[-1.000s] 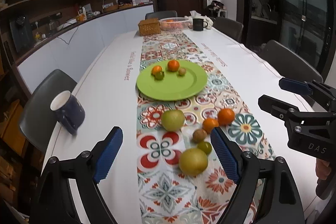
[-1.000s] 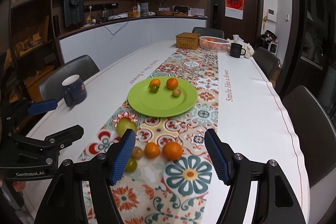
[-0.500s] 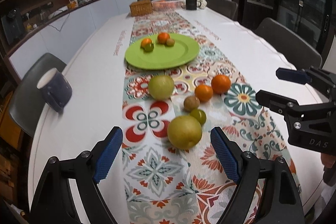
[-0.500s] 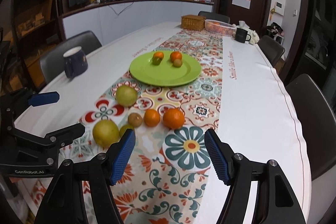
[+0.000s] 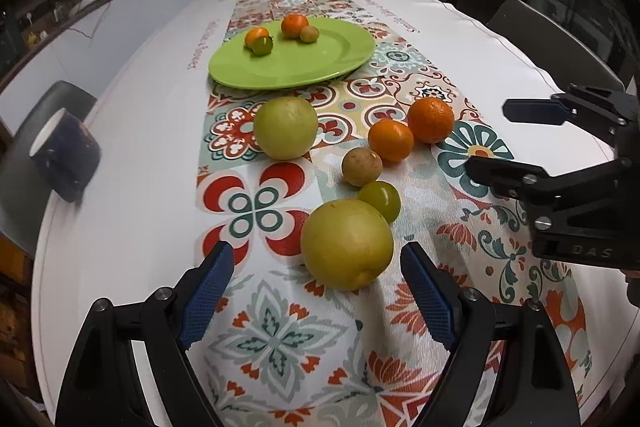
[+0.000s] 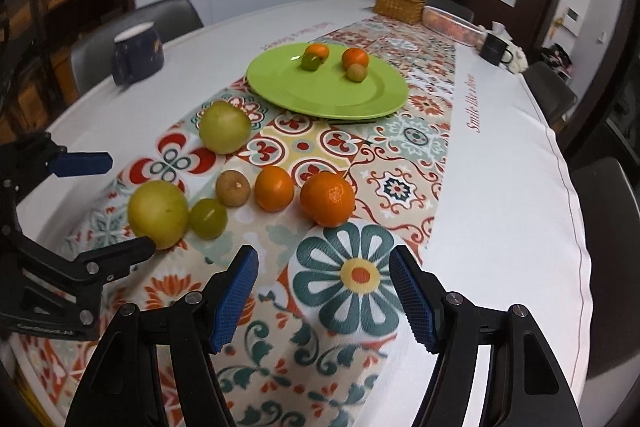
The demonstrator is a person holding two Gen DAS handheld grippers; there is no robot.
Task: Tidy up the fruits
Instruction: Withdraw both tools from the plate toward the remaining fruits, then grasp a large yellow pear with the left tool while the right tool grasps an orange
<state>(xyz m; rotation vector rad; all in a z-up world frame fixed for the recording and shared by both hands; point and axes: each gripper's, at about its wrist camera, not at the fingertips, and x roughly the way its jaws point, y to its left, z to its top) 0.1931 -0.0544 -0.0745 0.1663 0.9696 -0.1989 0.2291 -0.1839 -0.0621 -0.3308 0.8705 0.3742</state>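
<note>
Reaching step: left gripper (image 5: 316, 287), jaws spread, lines up on the yellow pear (image 5: 346, 243); next, close in and squeeze gently. Right gripper (image 6: 324, 291) also spread, empty.

- The left gripper (image 5: 316, 291) stands with jaws spread; the yellow pear (image 5: 346, 243) lies just ahead between them.
- A small green fruit (image 5: 380, 201) touches the pear's far side, crowding it.
- Bare patterned runner (image 6: 344, 279) lies between the right gripper (image 6: 323, 291) and the large orange (image 6: 328, 199).
- The worktop (image 6: 500, 195) right of the runner is unobstructed.
</note>
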